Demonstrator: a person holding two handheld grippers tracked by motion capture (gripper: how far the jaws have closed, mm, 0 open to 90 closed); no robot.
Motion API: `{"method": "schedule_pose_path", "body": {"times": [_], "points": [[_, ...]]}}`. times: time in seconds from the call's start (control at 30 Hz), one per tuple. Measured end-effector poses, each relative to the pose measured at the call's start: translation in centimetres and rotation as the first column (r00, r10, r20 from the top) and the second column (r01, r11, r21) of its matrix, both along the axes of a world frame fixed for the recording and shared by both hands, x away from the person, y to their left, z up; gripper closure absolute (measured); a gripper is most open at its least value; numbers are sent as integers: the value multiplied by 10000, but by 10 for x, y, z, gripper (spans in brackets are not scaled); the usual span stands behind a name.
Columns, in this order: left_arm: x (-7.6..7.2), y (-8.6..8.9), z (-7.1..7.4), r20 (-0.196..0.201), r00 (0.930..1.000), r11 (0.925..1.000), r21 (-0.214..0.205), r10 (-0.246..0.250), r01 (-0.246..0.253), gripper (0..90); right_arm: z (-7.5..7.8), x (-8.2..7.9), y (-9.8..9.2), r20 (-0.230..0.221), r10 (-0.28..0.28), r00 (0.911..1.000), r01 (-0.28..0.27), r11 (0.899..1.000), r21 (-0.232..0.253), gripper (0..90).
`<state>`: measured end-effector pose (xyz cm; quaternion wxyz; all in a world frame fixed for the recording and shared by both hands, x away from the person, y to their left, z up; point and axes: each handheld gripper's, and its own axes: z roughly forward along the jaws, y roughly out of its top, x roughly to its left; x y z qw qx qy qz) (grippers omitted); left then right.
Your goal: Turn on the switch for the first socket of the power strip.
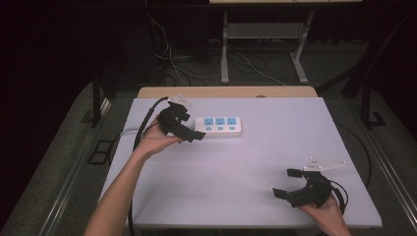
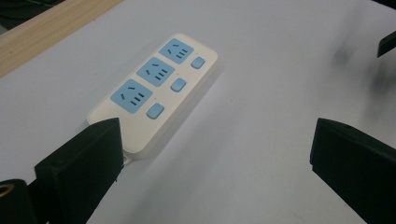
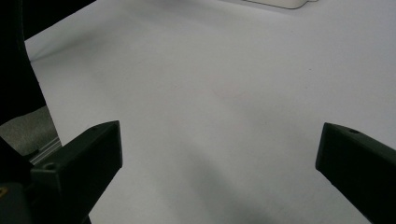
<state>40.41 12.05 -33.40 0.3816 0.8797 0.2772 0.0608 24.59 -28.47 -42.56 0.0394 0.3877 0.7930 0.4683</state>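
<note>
The cream three-socket power strip with blue outlets (image 1: pixel 219 125) lay at the far left of the white table (image 1: pixel 255 162), just beside the wide-open left gripper (image 1: pixel 189 127), while the right gripper (image 1: pixel 287 183) sat well apart, jaws spread too.

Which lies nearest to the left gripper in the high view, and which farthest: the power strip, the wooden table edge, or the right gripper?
1. Power strip, beside the left gripper.
2. Wooden table edge, behind at the far side.
3. Right gripper, across at the near right corner.

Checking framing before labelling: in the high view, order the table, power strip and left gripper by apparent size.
1. table
2. left gripper and power strip: they look about alike, and the gripper sits nearer the camera, so I leave them unranked.
</note>
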Motion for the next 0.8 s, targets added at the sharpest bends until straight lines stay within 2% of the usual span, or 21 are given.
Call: {"method": "schedule_pose_path", "body": {"times": [0.3,0.53,0.67,0.7,0.8], "points": [[16,-5,-7,-223,9996,9987,481,165,-154,28,0,0,0,25,40,10000,-40,10000,21,1],[27,-10,-6,-291,9995,9985,543,133,-117,53,0,0,0,12,56,10000,-56,10000,30,1],[33,-14,-5,-331,9994,9977,669,96,-74,89,0,0,0,14,33,10000,-33,10000,57,1],[34,-15,-5,-299,9995,9975,711,54,-33,134,0,0,-1,14,30,10000,-30,10000,64,1],[38,-17,-5,-177,9998,9956,941,43,-26,188,0,0,0,21,34,10000,-34,10000,71,1]]}}
